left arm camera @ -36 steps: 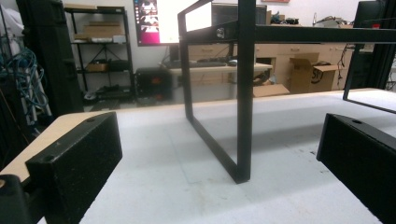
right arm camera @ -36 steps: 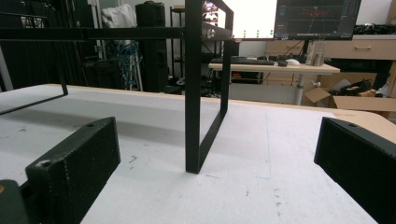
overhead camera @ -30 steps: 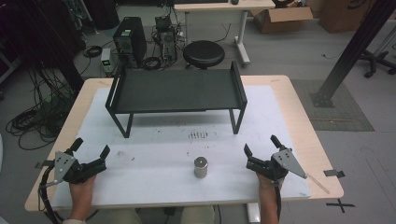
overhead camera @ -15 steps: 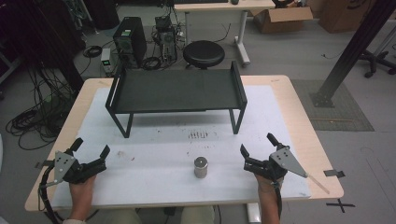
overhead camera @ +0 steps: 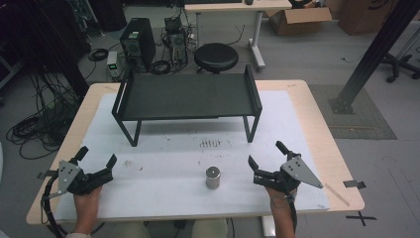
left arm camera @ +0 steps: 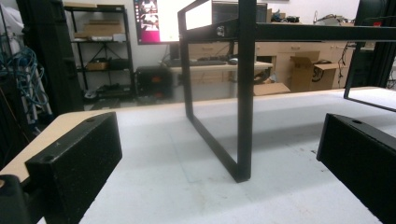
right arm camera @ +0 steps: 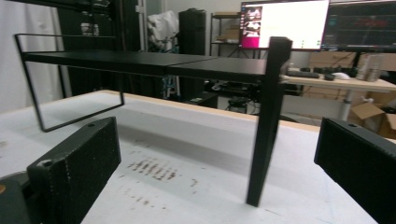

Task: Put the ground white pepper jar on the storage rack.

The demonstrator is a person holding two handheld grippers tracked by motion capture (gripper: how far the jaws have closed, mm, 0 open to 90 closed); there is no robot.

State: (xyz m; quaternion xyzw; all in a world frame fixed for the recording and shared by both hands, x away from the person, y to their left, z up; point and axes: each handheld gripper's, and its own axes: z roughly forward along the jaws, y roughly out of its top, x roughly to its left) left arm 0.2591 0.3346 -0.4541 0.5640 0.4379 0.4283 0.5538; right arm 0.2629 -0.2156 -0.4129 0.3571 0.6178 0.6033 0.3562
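Note:
A small metal cylinder [overhead camera: 213, 177] stands upright on the white mat [overhead camera: 168, 158] near the front middle of the table. Behind it a black metal shelf stand [overhead camera: 187, 96] rests on thin legs; one of its legs [left arm camera: 245, 93] rises ahead in the left gripper view, another leg [right arm camera: 267, 126] in the right gripper view. My left gripper [overhead camera: 96, 159] is open at the front left, held by a hand, nothing between its jaws. My right gripper [overhead camera: 267, 153] is open at the front right, to the right of the cylinder and apart from it.
The wooden table edge [overhead camera: 327, 148] frames the mat. Dark scuff marks [overhead camera: 210, 144] lie on the mat in front of the stand. On the floor behind the table are a round stool [overhead camera: 216, 57], a computer tower [overhead camera: 137, 42] and cables.
My right gripper has shifted a little to the left, toward the cylinder. The left gripper and the cylinder have stayed put.

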